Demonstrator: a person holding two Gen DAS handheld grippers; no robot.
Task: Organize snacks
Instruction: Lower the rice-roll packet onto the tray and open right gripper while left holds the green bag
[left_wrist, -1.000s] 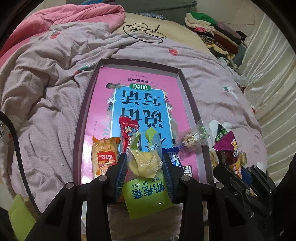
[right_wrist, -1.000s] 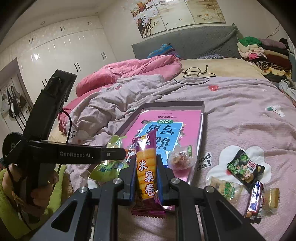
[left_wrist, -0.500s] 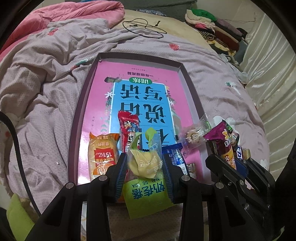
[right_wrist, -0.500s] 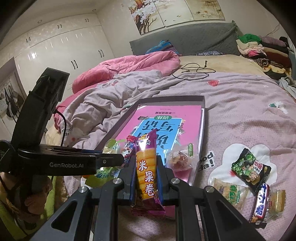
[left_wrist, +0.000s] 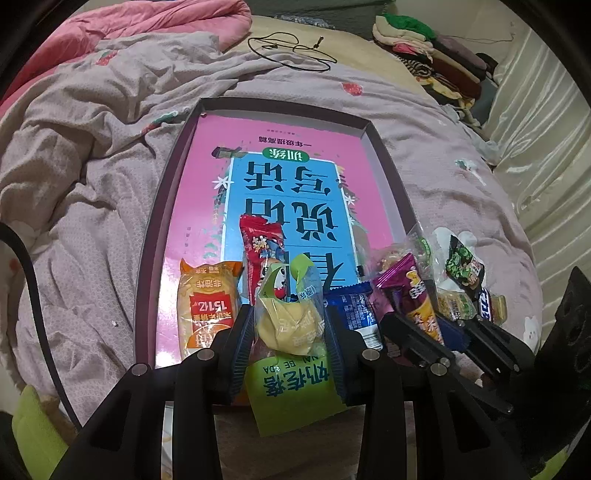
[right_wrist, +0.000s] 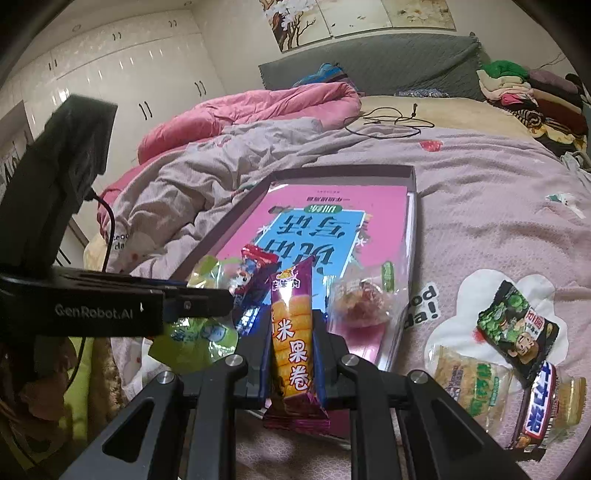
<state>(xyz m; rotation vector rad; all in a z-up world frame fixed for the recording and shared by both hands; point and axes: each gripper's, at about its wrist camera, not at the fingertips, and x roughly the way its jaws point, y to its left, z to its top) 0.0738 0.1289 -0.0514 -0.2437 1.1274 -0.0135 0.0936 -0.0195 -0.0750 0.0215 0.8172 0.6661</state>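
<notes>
My left gripper (left_wrist: 290, 325) is shut on a clear green-labelled bag of yellow snack (left_wrist: 288, 325), held over the near end of the dark-rimmed tray (left_wrist: 155, 221) with a pink and blue book cover inside. In the tray lie an orange packet (left_wrist: 205, 302), a red packet (left_wrist: 260, 251) and a blue packet (left_wrist: 356, 308). My right gripper (right_wrist: 293, 345) is shut on a purple rice-roll packet (right_wrist: 291, 332), just above the tray's near right corner. It shows at the right of the left wrist view too, the purple packet (left_wrist: 413, 295) in it.
A clear candy bag (right_wrist: 360, 302) rests on the tray's right rim (right_wrist: 412, 236). On the bedspread to the right lie a green pea packet (right_wrist: 517, 325), a pale cracker packet (right_wrist: 469, 380) and a blue bar (right_wrist: 537, 406). Rumpled quilts (right_wrist: 207, 173) lie left; folded clothes (right_wrist: 532, 92) far right.
My right gripper with the purple packet has sunk and come nearer the tray's near right corner. The left gripper has stayed almost still with its green bag.
</notes>
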